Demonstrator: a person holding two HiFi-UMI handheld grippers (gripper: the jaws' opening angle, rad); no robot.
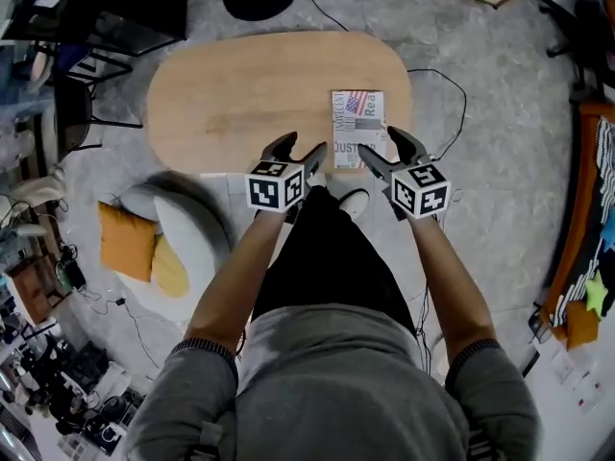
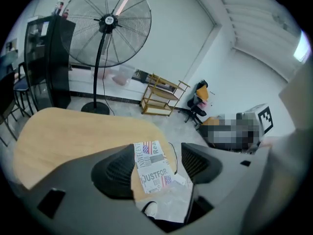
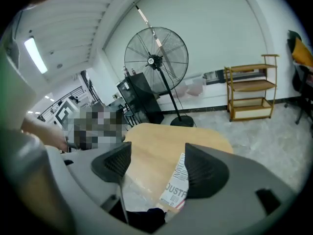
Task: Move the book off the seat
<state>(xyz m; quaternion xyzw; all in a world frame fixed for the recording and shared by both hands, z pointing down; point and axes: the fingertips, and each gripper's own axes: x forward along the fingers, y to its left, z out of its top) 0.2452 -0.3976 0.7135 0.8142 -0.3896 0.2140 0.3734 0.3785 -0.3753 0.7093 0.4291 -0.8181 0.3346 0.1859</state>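
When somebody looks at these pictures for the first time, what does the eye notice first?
The book with a flag-printed cover, lying flat on the oval wooden table near its right end. Above the table's near edge hang the left gripper and right gripper, both open and empty. A large floor fan stands beyond the table.

Broad bare table [image 1: 240, 94] left of the book [image 1: 357, 123], open floor [image 1: 500, 161] to its right, cushioned chair [image 1: 187, 233] at the near left corner, cable [image 1: 463, 99] beside the right edge
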